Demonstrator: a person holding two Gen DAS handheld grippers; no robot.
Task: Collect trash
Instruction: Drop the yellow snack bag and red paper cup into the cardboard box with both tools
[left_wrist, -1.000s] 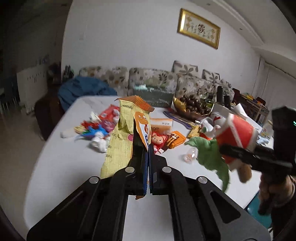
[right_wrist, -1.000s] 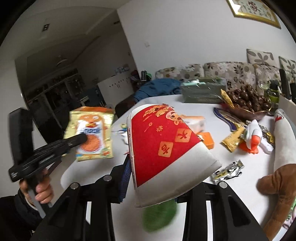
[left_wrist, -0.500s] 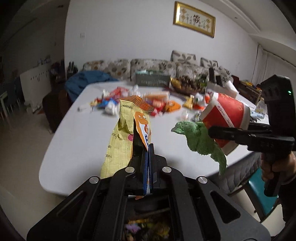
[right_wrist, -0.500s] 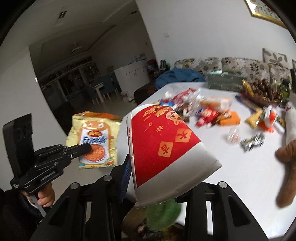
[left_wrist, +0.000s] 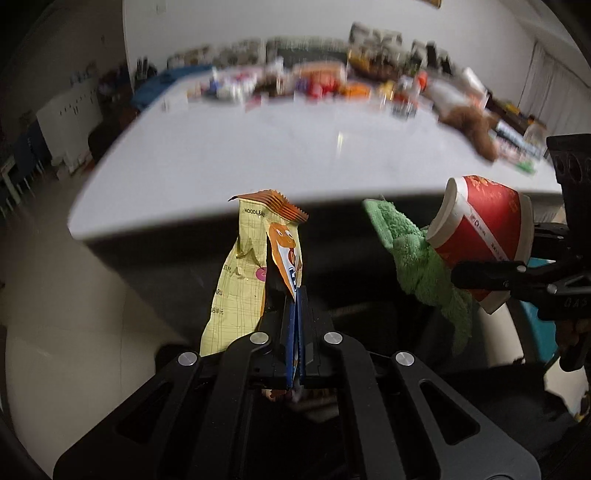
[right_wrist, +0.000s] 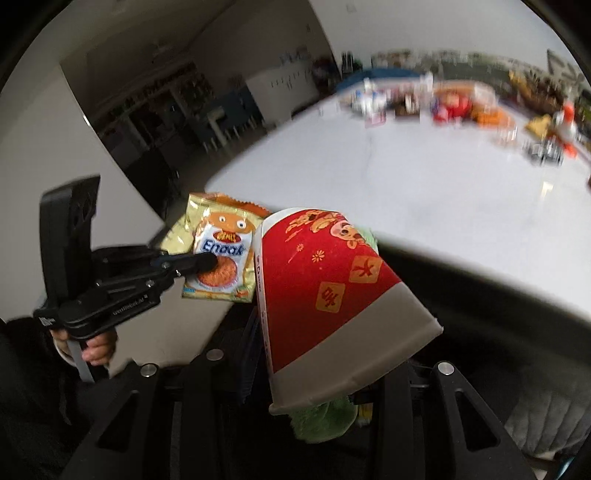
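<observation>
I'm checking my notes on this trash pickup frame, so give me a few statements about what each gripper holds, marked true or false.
1. The left gripper is shut on a noodle snack packet. True.
2. The right gripper holds a glass bottle. False: it grips a red paper cup.
3. A green cloth hangs by the cup. True.
4. The packet lies on the white table. False: it is held in the air in front of the table's edge.
</observation>
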